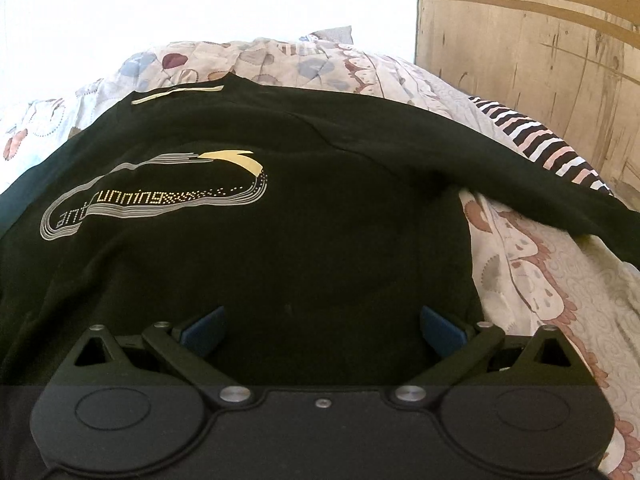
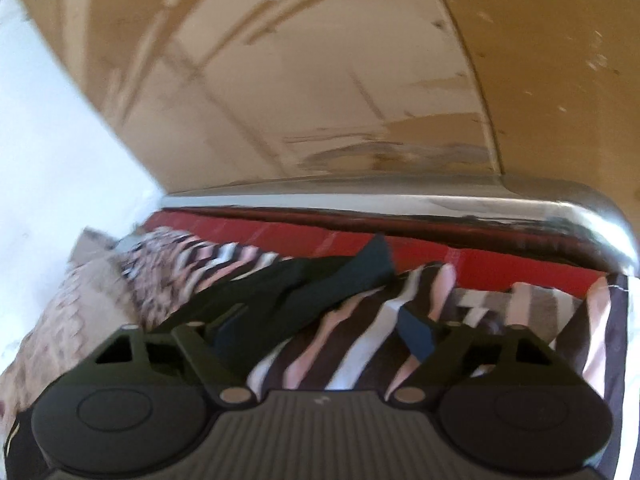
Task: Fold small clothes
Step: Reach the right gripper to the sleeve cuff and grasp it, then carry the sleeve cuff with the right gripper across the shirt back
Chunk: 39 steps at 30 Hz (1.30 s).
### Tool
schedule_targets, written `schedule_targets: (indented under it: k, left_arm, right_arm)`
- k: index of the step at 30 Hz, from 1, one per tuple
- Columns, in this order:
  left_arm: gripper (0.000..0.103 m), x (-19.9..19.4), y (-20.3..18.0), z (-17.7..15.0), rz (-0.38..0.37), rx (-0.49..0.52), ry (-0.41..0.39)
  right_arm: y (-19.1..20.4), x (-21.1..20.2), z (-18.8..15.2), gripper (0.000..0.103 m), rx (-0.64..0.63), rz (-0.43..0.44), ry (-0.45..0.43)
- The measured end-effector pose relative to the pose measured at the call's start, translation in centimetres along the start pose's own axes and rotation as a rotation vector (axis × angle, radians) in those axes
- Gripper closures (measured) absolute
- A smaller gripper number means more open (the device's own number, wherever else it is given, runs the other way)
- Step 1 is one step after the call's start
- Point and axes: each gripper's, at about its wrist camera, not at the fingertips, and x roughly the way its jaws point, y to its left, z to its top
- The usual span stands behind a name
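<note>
The black shirt (image 1: 280,240) lay spread flat on a bed covered by a patterned quilt (image 1: 540,280), its printed front facing up and its collar (image 1: 180,94) toward the far end, so its long axis ran away from the left wrist camera. One sleeve (image 1: 520,172) stretched out to the right, reaching across the quilt onto a striped cloth (image 1: 540,140) near the bed's right side. Bare quilt showed beyond the collar and along the shirt's right edge, leaving room there; a scuffed wooden panel (image 1: 540,40) stood close behind the right side of the bed, and a bright white wall filled the far left. The left tool (image 1: 320,324) hung over the shirt's near hem with its blue pads (image 1: 204,326) spread wide and nothing between them. In the blurred right wrist view, the right tool (image 2: 320,320) had its fingers apart over the striped cloth, with the sleeve's end (image 2: 320,280) lying just ahead and partly between them; whether a pad touched it could not be told. A chrome rail (image 2: 400,204) and a red surface (image 2: 480,256) bounded the bed just past the sleeve, below the wooden panel.
</note>
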Motion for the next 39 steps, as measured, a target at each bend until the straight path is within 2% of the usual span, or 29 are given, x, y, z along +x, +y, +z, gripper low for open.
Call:
schedule_targets:
  k: [2,4,9,12,16,20,24,29,34,39]
  left_arm:
    - [0.000,-0.2,0.2,0.3,-0.004,-0.004,0.006]
    - [0.000,-0.6,0.7,0.6,-0.002,-0.008,0.008]
    - [0.000,-2.0,2.5,1.6,0.042,-0.002,-0.001]
    - [0.000,-2.8,3.9,2.4,0.088,0.000,-0.003]
    - [0.000,-3.3,6.0,3.8,0.135,-0.015,0.009]
    - [0.000,-3.9,8.9,4.8,0.160,-0.060,0.019]
    - [0.000,-4.8,11.7,5.7,0.205,-0.079,0.003]
    - [0.000,-6.1,15.3,6.5,0.239,-0.119,-0.008]
    - [0.000,-7.7,19.2,6.9,0.258,-0.189,-0.029]
    - [0.000,-9.2,23.3,6.7,0.289,-0.255,-0.048]
  right_arm:
    - [-0.5,1.0,0.5,0.035,0.048,-0.040,0.010]
    - [-1.0,1.9,0.9,0.037,0.089,-0.043,0.011]
    - [-1.1,3.5,1.8,0.081,0.131,-0.067,0.003]
    - [-0.7,3.7,1.9,0.095,0.122,-0.078,-0.005]
    - [1.1,2.2,2.5,0.096,0.043,-0.059,-0.062]
    - [4.8,-0.7,3.8,0.096,-0.072,0.009,-0.144]
    - [10.8,-3.9,5.1,0.096,-0.226,0.106,-0.210]
    - [19.1,-7.3,5.1,0.096,-0.371,0.252,-0.242]
    - [28.2,-10.3,2.4,0.096,-0.513,0.411,-0.257]
    - [37.0,-12.1,-2.8,0.096,-0.629,0.562,-0.239]
